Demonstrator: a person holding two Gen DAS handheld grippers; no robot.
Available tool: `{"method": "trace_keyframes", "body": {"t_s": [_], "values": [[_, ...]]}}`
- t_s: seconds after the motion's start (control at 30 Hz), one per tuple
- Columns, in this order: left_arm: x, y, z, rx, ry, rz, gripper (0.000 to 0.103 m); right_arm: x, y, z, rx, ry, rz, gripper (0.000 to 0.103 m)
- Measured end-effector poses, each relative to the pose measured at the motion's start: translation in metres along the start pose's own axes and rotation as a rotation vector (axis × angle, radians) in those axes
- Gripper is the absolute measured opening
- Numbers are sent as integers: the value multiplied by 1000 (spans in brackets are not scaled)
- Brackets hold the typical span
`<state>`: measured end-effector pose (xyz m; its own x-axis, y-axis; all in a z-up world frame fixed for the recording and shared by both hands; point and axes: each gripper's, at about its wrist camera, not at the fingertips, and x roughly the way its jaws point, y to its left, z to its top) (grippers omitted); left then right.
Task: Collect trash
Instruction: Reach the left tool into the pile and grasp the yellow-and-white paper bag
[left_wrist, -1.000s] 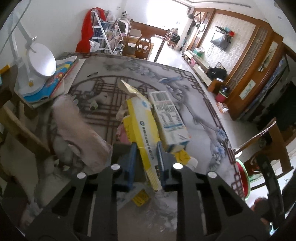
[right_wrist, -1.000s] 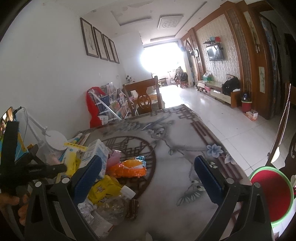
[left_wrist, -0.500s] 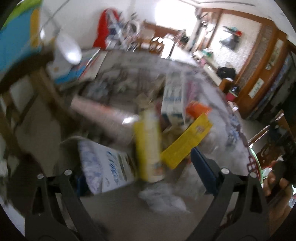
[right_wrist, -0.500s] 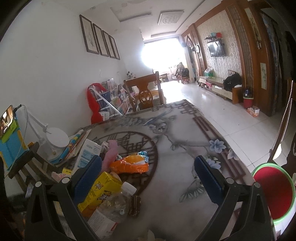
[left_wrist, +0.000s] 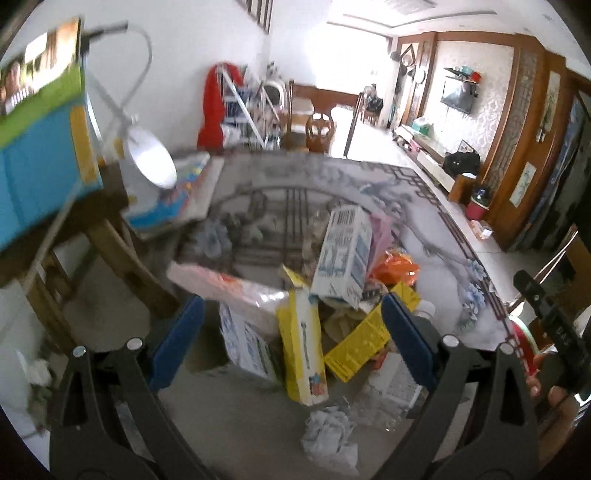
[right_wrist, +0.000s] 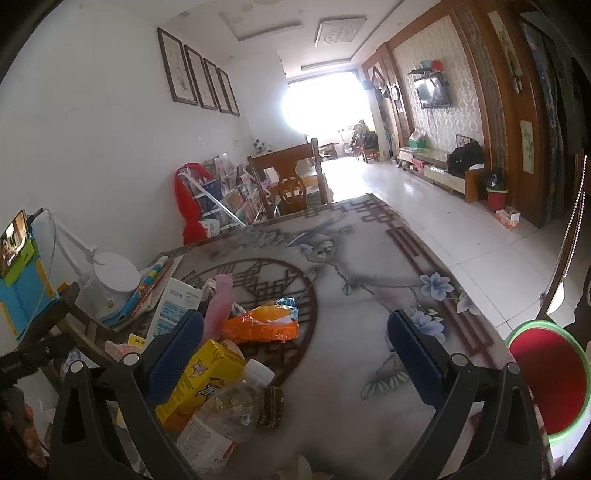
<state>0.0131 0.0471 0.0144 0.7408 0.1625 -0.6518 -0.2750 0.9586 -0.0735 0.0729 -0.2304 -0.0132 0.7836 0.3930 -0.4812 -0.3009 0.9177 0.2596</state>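
On the far left a wooden stand (left_wrist: 110, 236) with a blue box (left_wrist: 40, 155) crowds the worktop (right_wrist: 369, 295) edge, and a white lamp (left_wrist: 151, 162) sits on books (left_wrist: 177, 199) just behind it. The left gripper (left_wrist: 291, 332) hangs over the trash, its jaws wide apart and holding nothing. The trash lies heaped between those jaws at the worktop's near left: a long yellow box (left_wrist: 303, 354) lying flat, a white carton (left_wrist: 345, 254) leaning above it, a second yellow box (left_wrist: 360, 343) to its right, an orange wrapper (left_wrist: 397, 267) behind, and crumpled paper (left_wrist: 330, 435) nearest the camera.

In the right wrist view the right gripper (right_wrist: 291, 354) also has its jaws spread and bare. Its left finger is close to the yellow box (right_wrist: 207, 376) and a clear bottle (right_wrist: 225, 410); its right finger stands over bare patterned worktop. That open stretch runs from the heap to the right edge and back to the chair (right_wrist: 291, 184). Past the right edge, low on the floor, stands a red bin (right_wrist: 546, 376) with a green rim.

A second ago the left jaws were clamped on the long yellow box, lifted above the worktop; now it is released onto the heap and the jaws have opened. The right gripper has hardly shifted.
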Motion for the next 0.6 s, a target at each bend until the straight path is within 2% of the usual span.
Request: {"method": "trace_keyframes", "body": {"t_s": [0.1,0.2,0.27,0.33,0.37,0.43,0.5,0.6], "values": [[14,-1,-2,18,52,9,94,0,-1,0,-3,2,0,96],[22,-4,-11,-5,96,-65,94,0,-1,0,-1,5,1,96],[30,-17,-16,35,125,-93,94,1,-1,0,3,14,3,96],[51,-22,-19,51,177,-72,92,1,-2,0,7,17,7,96],[60,-21,-20,33,204,-69,88,1,-1,0,7,15,5,96],[88,-8,-21,-54,288,-79,71,1,-2,0,11,14,5,96],[106,1,-24,-101,336,-63,64,2,-3,1,18,16,8,96],[123,5,-34,-112,377,-48,63,4,-4,2,22,24,11,96]]}}
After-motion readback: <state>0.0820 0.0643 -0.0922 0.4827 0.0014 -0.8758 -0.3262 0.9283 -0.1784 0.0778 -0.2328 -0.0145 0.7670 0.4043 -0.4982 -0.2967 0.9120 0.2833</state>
